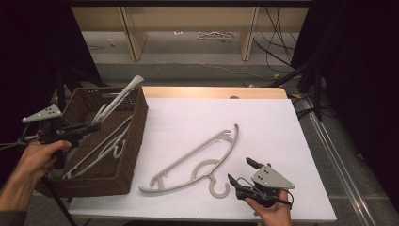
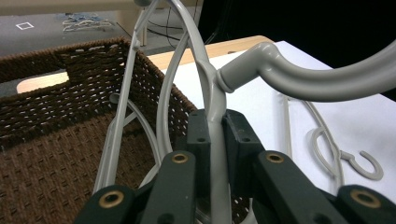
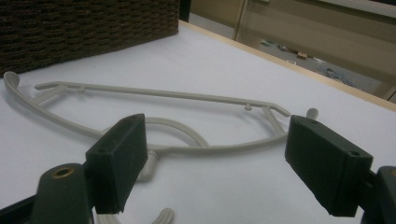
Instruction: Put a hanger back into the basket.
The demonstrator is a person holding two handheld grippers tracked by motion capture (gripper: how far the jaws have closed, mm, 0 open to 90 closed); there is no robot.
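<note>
A grey plastic hanger (image 1: 120, 98) leans out of the brown wicker basket (image 1: 136, 136) at the table's left. My left gripper (image 1: 96, 126) is over the basket's left side, shut on that hanger. In the left gripper view the jaws (image 2: 215, 126) pinch the hanger's neck (image 2: 212, 88) just below its hook. A second grey hanger (image 1: 197, 157) lies flat on the white table, hook toward me. My right gripper (image 1: 240, 169) rests open just right of that hook. In the right gripper view the pads (image 3: 116, 154) stand wide apart with the flat hanger (image 3: 187, 95) beyond them.
More grey hangers (image 1: 101, 153) lie inside the basket. The white table top (image 1: 263, 122) stretches to the right of the flat hanger. Wooden shelving legs (image 1: 131, 33) and loose cables (image 1: 277, 52) are on the floor behind the table.
</note>
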